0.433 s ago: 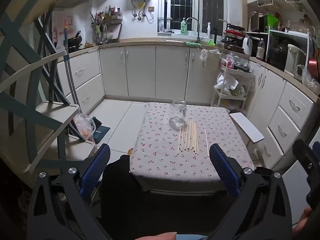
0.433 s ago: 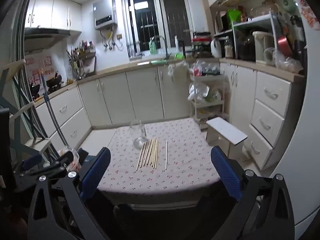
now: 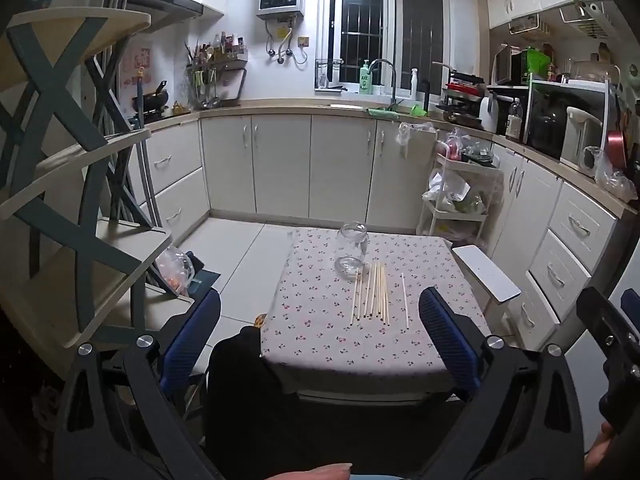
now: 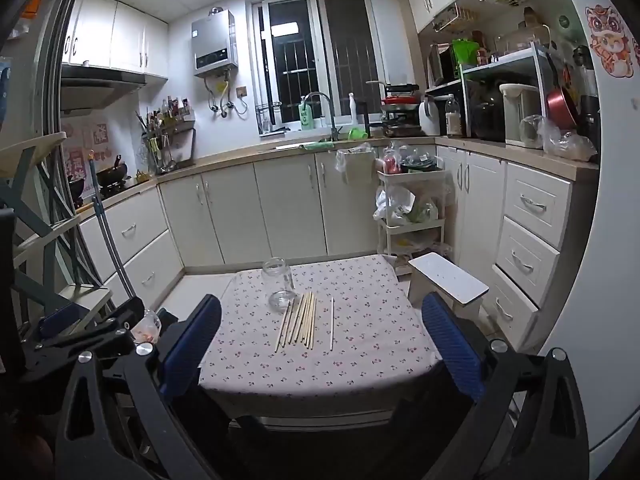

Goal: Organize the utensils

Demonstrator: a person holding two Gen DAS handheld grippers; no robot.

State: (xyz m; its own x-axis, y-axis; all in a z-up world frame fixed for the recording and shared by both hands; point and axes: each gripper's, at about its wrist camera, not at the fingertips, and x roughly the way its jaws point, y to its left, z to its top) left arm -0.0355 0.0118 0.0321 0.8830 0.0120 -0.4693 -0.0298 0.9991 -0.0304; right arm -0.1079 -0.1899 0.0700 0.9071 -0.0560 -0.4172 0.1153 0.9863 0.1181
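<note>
Both grippers gaping wide and empty, held well short of the table's (image 3: 320,344) near edge. Sticks (image 3: 372,294) lie flat mid-table in a tight bundle, long axis running near-to-far, far tips just beside the upright glass jar (image 3: 352,250); one stray stick (image 3: 404,300) lies apart on the right. Bundle sits roughly dead ahead of the left gripper (image 3: 320,344) and slightly left of centre for the right gripper (image 4: 320,344), so neither is clearly nearer; stray stick favours the right.
</note>
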